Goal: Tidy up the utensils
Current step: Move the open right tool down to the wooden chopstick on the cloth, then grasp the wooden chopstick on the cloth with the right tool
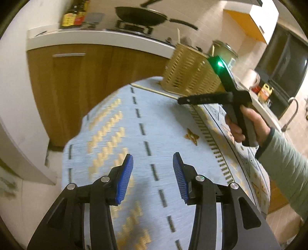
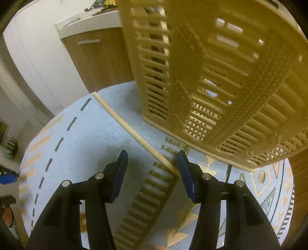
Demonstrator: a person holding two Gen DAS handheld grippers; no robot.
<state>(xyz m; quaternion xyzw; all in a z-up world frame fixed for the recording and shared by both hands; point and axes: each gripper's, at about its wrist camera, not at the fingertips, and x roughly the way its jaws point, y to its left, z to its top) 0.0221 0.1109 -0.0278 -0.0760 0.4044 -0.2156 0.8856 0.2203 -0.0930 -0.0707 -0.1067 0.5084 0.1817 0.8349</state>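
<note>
One pale chopstick [image 2: 134, 134] lies flat on your blue patterned tablecloth [image 2: 80, 142], running from about 11 o'clock down toward the centre of the right wrist view. Its near end sits just beside the right finger [image 2: 185, 173] of your right gripper [image 2: 152, 173], whose jaws are spread wide with nothing between them. At 1 o'clock, just beyond the stick, the slatted cream utensil basket [image 2: 211, 80] stands upright on the cloth. In the left wrist view your left gripper [image 1: 153, 173] hovers over bare cloth, jaws also spread and empty, well apart from the basket at 1 o'clock. Beyond, a wok [image 1: 142, 16] sits on the stove at 12 o'clock.
</note>
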